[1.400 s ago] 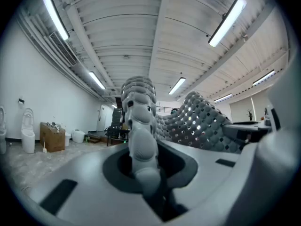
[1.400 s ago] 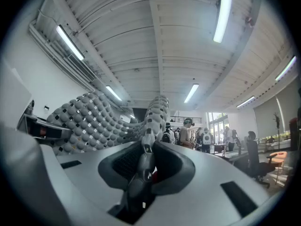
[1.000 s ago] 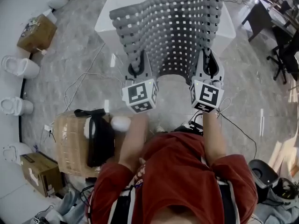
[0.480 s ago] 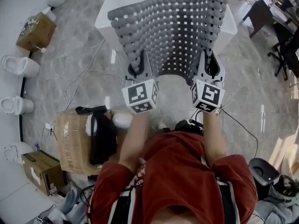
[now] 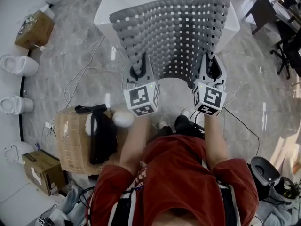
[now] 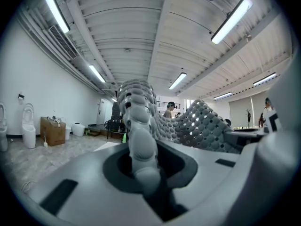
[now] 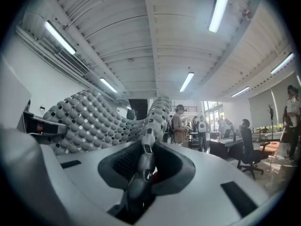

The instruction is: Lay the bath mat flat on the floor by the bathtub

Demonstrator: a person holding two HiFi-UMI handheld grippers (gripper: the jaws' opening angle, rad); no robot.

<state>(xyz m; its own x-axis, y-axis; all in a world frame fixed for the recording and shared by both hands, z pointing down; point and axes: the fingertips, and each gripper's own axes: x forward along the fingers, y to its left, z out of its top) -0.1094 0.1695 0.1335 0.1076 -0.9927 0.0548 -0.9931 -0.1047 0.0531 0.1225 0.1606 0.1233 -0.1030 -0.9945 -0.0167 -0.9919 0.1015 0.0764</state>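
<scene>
A grey pebbled bath mat (image 5: pixel 174 36) with square holes hangs spread in the air in front of me, above the marble floor, its far part over the white bathtub (image 5: pixel 107 11). My left gripper (image 5: pixel 139 70) is shut on the mat's near left corner; my right gripper (image 5: pixel 211 66) is shut on the near right corner. In the left gripper view the mat's edge (image 6: pixel 138 131) runs up from between the jaws. The right gripper view has the mat edge (image 7: pixel 149 126) pinched the same way, the sheet sagging to the left.
The white bathtub stands straight ahead. Toilets (image 5: pixel 19 66) line the left wall, with cardboard boxes (image 5: pixel 34 29) nearby. A wicker box with a black headset (image 5: pixel 101 138) sits at my left foot. Cables (image 5: pixel 82 76) trail on the floor. Office chairs (image 5: pixel 287 46) and people (image 7: pixel 178 126) stand at the right.
The mat and both grippers have held their grip and drifted slightly forward toward the bathtub; the mat hangs a little flatter and wider.
</scene>
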